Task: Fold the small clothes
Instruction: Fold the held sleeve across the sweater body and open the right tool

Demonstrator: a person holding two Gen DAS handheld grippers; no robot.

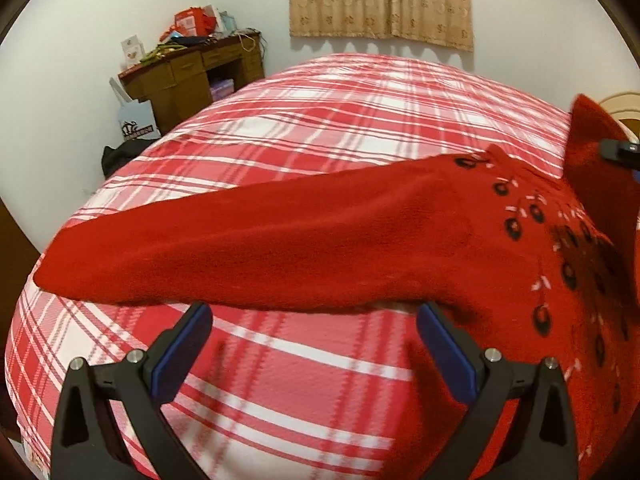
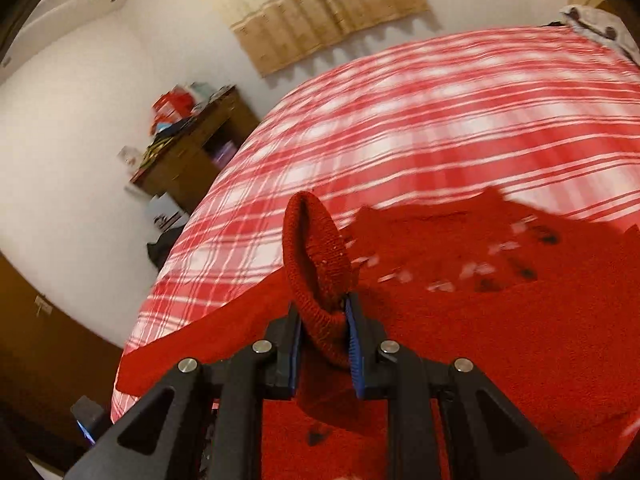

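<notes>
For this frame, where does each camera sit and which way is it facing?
Left wrist: sits on the left gripper, looking down and forward across the plaid bed cover at the red sweater's outstretched sleeve; its open blue-padded fingers show, empty.
Right wrist: sits on the right gripper, tilted, looking over the sweater body; its fingers pinch the ribbed cuff.
Shared: sweater, bed cover, wooden desk, beige curtain; the left view catches a black part at its right edge, probably the right gripper.

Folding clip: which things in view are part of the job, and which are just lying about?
Job: red sweater; its cuff, pinched in the right gripper; left gripper, open; plaid bed.

Lying about: cluttered desk; curtain; white bag.
</notes>
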